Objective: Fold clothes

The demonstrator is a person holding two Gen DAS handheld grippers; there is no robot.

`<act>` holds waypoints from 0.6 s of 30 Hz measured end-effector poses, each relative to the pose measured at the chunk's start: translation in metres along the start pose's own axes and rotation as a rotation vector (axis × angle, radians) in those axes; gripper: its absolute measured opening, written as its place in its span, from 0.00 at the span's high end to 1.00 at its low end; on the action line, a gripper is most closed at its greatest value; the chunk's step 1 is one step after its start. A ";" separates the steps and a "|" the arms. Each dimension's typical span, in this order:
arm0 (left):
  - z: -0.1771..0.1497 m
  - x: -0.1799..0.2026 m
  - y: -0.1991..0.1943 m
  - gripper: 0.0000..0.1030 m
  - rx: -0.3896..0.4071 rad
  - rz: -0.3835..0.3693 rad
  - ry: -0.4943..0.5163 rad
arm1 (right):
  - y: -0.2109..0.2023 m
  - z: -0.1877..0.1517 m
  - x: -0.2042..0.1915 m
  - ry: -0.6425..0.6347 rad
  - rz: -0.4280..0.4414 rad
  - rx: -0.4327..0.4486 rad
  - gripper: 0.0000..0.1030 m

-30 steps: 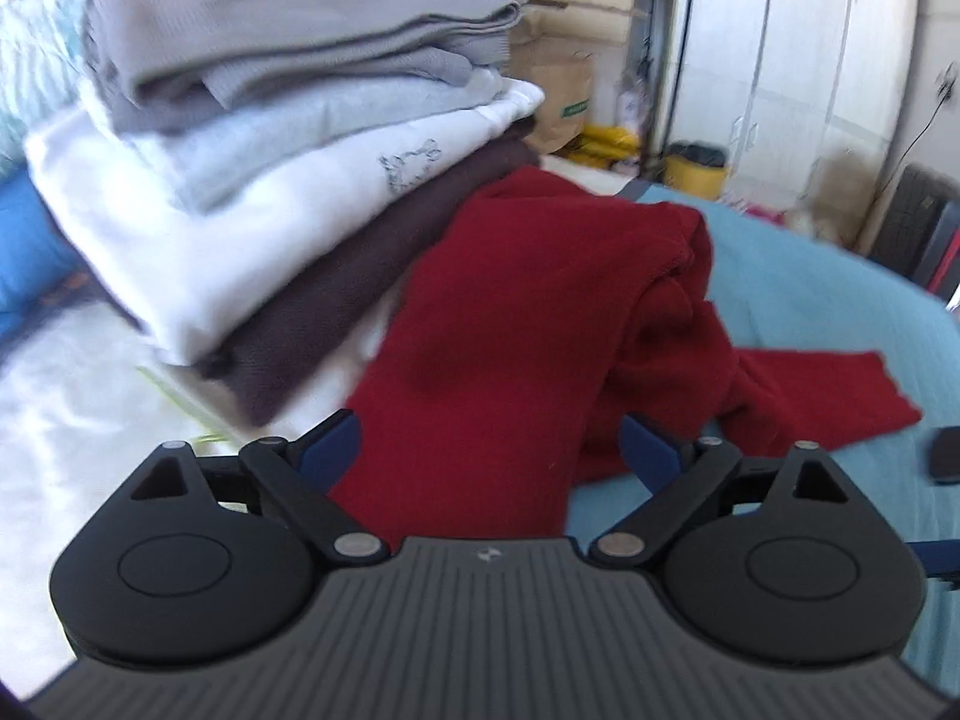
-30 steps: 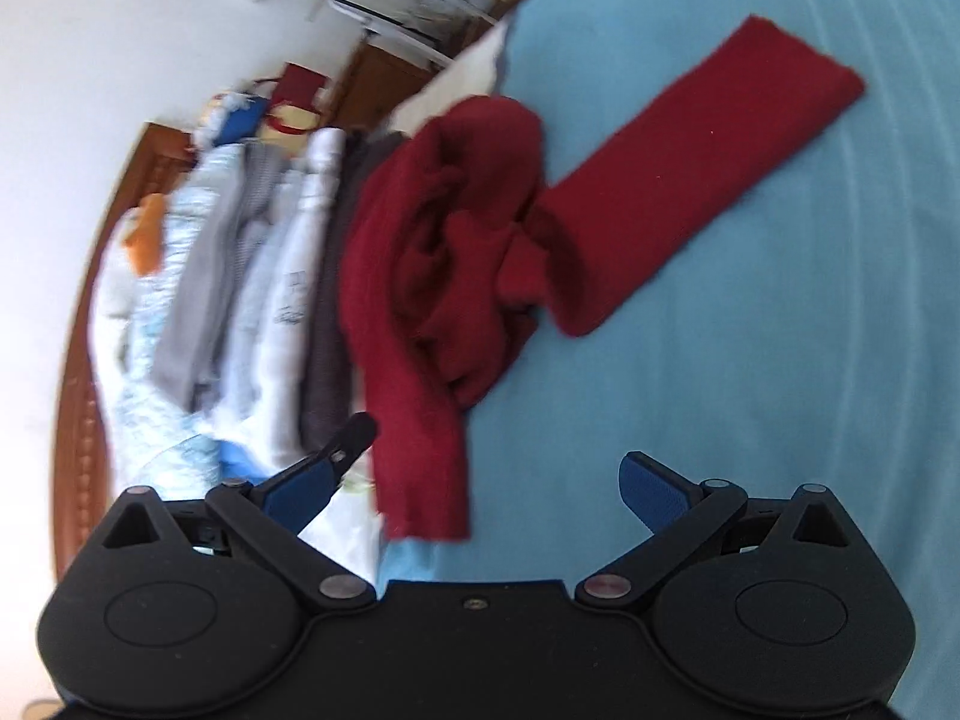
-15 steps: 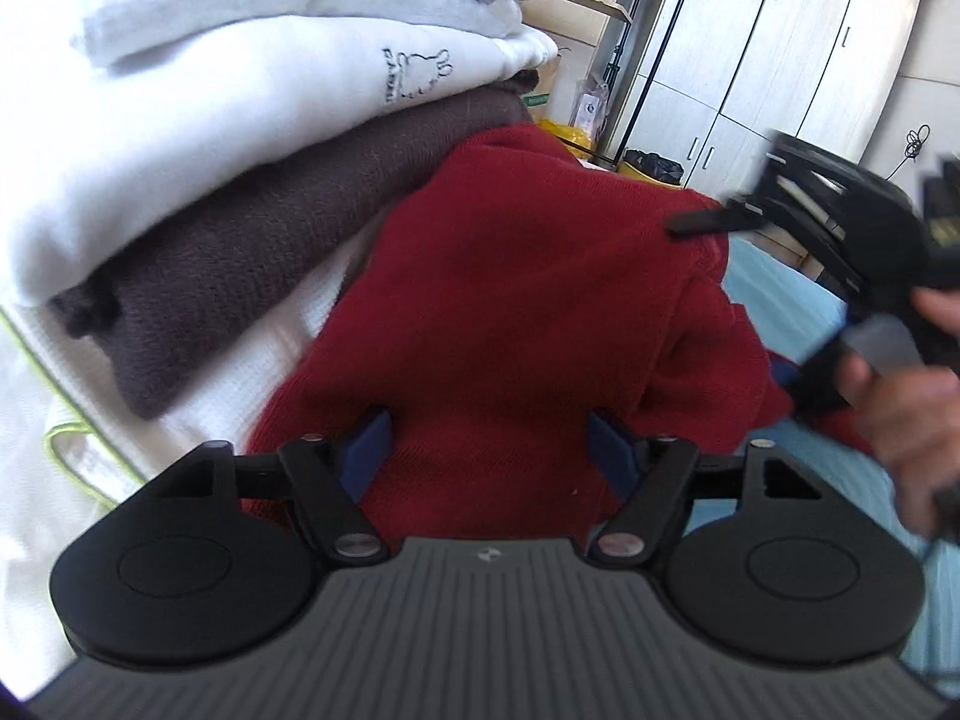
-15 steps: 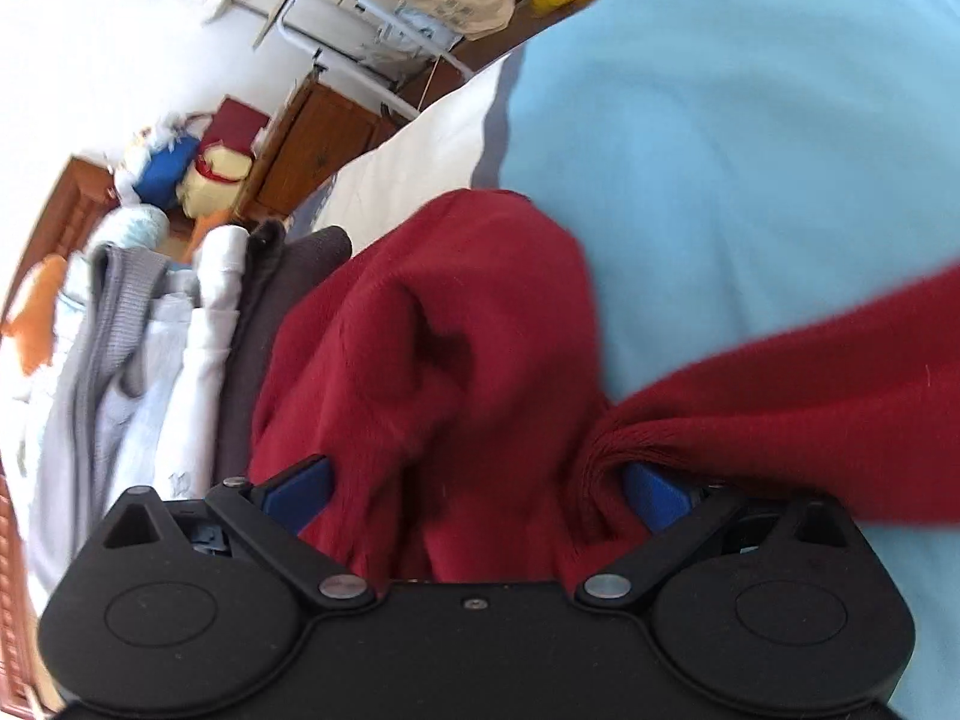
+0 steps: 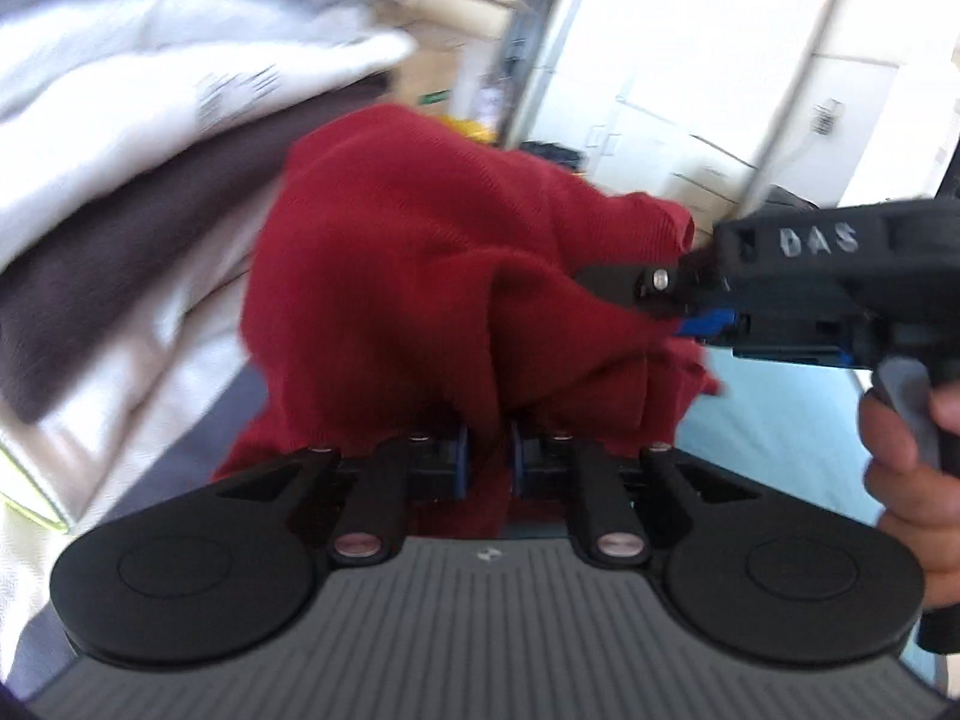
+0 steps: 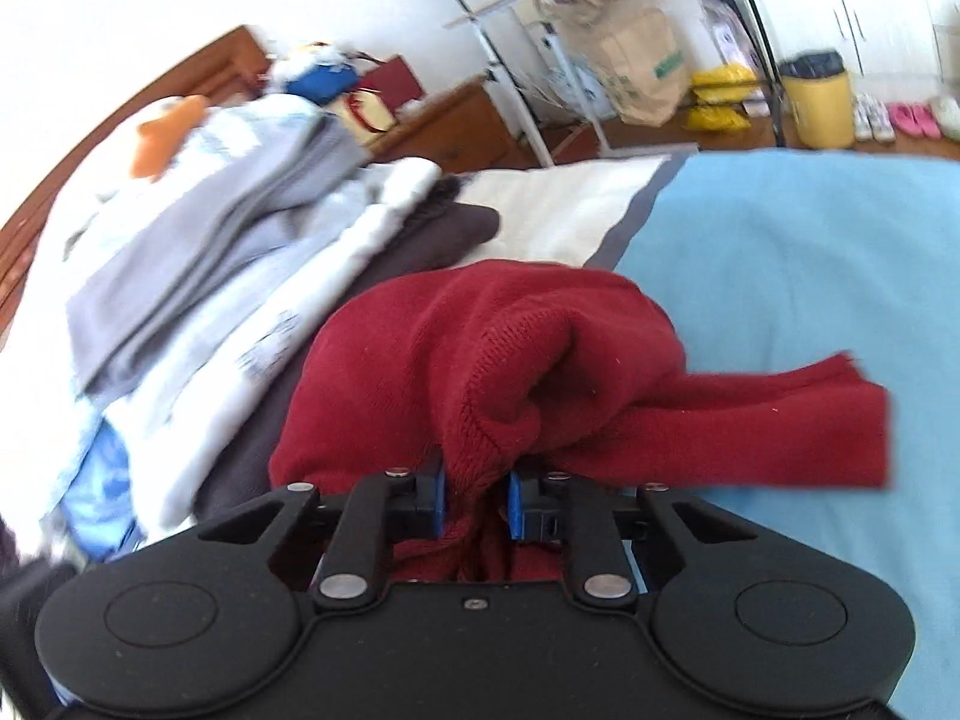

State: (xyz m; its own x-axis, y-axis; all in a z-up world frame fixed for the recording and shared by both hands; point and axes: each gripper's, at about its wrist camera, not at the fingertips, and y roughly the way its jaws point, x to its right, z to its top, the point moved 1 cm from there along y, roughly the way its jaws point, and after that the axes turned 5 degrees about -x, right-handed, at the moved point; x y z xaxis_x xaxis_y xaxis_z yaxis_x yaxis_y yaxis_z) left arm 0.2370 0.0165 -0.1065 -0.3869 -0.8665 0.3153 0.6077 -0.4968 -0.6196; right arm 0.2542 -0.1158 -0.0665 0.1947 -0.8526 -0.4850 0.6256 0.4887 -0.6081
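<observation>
Just bunched dark-red knit sweater (image 6: 480, 360), pinched between both tools.

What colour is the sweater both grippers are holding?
Dark red sweater, plain knit with no pattern; the right wrist view shows it best.

The red sweater (image 6: 480, 360) is a knitted cloth with fine ribs, matt and a little fuzzy. The left gripper (image 5: 487, 456) and the right gripper (image 6: 475, 504) are of matt black plastic with shiny metal pins. The bed cover (image 6: 810, 252) looks like smooth light blue cloth.
</observation>
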 end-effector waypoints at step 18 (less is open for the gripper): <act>-0.057 0.214 -0.094 0.89 0.064 -0.284 0.324 | -0.273 -0.080 0.041 -0.288 -0.086 0.246 0.79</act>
State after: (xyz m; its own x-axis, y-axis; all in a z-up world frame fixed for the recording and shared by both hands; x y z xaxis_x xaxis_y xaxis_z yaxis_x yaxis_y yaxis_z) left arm 0.0581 -0.1193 -0.0216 -0.7361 -0.6407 0.2183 0.4842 -0.7238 -0.4916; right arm 0.0313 -0.2688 0.0294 0.3161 -0.9227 -0.2207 0.8044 0.3839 -0.4533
